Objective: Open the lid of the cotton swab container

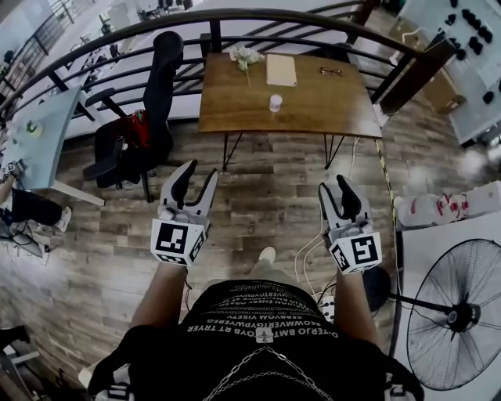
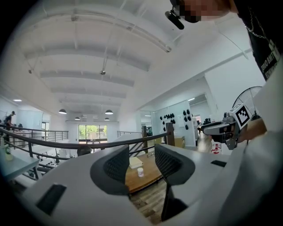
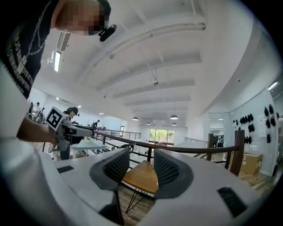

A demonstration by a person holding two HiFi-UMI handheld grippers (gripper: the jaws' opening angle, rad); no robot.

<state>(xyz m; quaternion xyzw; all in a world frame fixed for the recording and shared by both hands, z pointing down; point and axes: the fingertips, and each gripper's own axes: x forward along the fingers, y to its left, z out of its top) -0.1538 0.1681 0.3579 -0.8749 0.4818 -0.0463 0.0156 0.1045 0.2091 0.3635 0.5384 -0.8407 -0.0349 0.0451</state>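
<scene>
The cotton swab container [image 1: 275, 102] is a small white tub with its lid on, standing upright near the middle of a wooden table [image 1: 313, 106]. In the left gripper view the container [image 2: 140, 172] shows far off between the jaws. My left gripper [image 1: 200, 174] and right gripper [image 1: 333, 189] hang over the plank floor, well short of the table. Both are open with nothing between their fingers. The left gripper [image 2: 141, 152] and the right gripper [image 3: 141, 154] both point toward the table.
On the table lie a tan notebook [image 1: 281, 69], white flowers [image 1: 246, 56] and glasses [image 1: 330, 72]. A black office chair [image 1: 149, 117] stands left of it, a curved railing [image 1: 235, 16] behind. A floor fan [image 1: 458, 313] is at the right, a grey desk [image 1: 39, 133] at the left.
</scene>
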